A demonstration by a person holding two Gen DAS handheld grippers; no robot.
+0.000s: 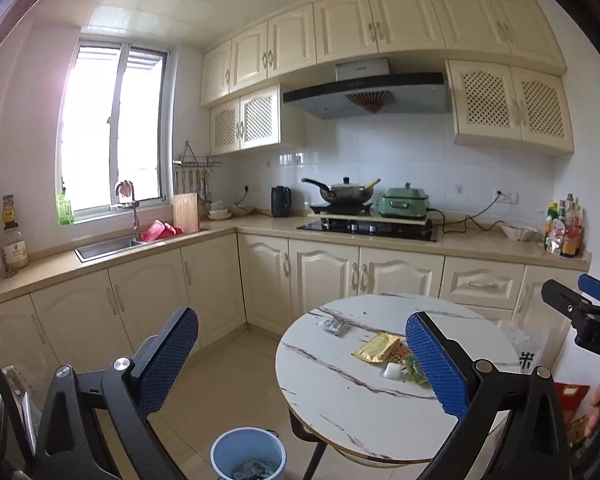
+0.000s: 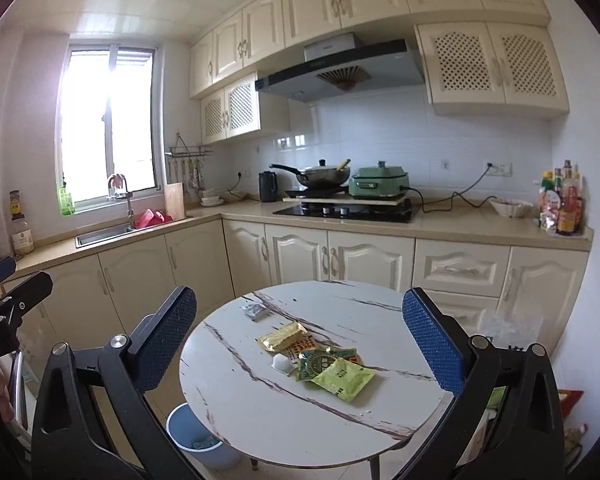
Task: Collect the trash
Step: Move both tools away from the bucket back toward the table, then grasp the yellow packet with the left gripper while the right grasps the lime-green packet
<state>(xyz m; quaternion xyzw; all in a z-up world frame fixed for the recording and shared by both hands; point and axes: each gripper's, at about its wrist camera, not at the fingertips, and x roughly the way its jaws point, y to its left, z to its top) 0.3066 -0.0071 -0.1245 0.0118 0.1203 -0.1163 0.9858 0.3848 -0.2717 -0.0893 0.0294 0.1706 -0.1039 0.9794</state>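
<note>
1. The left gripper (image 1: 302, 360) is held above the floor beside the round marble table (image 2: 260, 408), jaws spread wide and empty
2. The right gripper (image 2: 300, 344) hangs over the table, also spread wide with nothing in it
3. The wrappers lie mid-table: a gold packet (image 2: 282, 336), a yellow-green packet (image 2: 344, 378), a small white scrap (image 2: 281, 362)
4. A blue bin (image 1: 248, 454) on the floor by the table's edge already has some trash in it

Wok (image 2: 323, 175) beside green cooker (image 2: 378, 185) on stove (image 2: 346, 212).
</note>
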